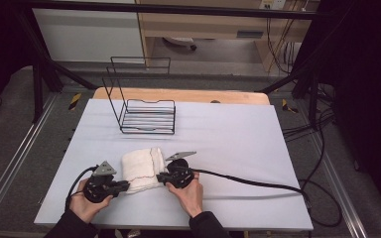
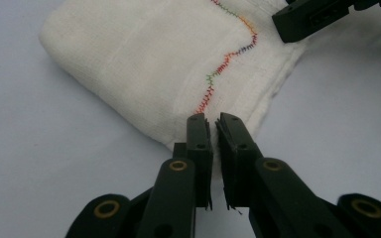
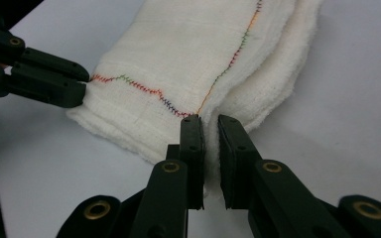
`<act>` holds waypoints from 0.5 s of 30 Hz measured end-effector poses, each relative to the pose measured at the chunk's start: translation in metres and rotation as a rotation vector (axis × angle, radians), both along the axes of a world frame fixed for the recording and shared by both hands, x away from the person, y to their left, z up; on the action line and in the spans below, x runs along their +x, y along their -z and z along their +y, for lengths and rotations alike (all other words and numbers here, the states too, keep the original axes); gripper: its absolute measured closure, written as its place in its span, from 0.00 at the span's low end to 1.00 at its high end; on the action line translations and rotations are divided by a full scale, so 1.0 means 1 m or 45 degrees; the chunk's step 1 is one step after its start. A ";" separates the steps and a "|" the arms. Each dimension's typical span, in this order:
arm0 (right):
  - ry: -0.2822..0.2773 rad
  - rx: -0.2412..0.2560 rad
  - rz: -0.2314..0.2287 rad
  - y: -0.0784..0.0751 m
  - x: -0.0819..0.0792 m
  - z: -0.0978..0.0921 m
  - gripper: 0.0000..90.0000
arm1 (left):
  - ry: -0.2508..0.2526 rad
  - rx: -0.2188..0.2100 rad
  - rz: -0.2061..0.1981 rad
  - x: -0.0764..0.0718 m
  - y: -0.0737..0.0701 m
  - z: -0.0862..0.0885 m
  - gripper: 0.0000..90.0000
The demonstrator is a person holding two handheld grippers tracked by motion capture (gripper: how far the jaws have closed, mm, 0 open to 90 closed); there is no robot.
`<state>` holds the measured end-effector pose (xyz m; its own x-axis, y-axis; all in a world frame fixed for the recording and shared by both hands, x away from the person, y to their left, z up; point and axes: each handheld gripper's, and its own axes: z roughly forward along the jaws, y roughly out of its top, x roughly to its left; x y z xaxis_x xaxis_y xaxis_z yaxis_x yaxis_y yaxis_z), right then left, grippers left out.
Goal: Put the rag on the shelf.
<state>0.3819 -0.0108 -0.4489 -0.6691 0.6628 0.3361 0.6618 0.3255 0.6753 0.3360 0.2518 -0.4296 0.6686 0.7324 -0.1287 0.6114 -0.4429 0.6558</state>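
A folded white cloth (image 1: pixel 141 168) with a multicoloured zigzag stitch line lies near the front of the table. My left gripper (image 1: pixel 125 185) is shut on its near left corner; in the left gripper view the jaws (image 2: pixel 214 124) pinch the cloth (image 2: pixel 154 64) edge. My right gripper (image 1: pixel 159 177) is shut on the near right corner, and the right gripper view shows the cloth (image 3: pixel 188 54) edge squeezed between its fingertips (image 3: pixel 210 124). Each gripper view also catches the other gripper's jaws at the cloth's far corner.
A black wire rack (image 1: pixel 141 106) stands upright behind the cloth, toward the table's back. The pale grey table cover (image 1: pixel 238 144) stretches open to the right. A black cable (image 1: pixel 258 183) trails from the right gripper across the table to the right edge.
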 end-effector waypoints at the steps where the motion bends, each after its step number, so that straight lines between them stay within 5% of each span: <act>1: 0.001 0.013 0.007 0.000 -0.003 0.001 0.91 | 0.011 0.008 -0.002 0.000 -0.001 0.002 0.92; 7: 0.043 0.027 -0.028 0.007 -0.020 0.004 0.90 | 0.044 0.050 -0.012 -0.001 0.002 0.003 0.88; 11: 0.038 0.014 -0.048 0.005 -0.020 0.003 0.84 | 0.008 -0.035 -0.065 -0.002 -0.007 0.010 0.70; 15: 0.019 -0.021 -0.130 -0.002 -0.019 -0.001 0.67 | -0.083 -0.137 -0.103 0.008 -0.017 0.019 0.50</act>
<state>0.3628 -0.0120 -0.4469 -0.6894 0.6777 0.2558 0.5947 0.3279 0.7340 0.3435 0.2709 -0.4124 0.6317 0.7594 -0.1560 0.5796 -0.3289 0.7456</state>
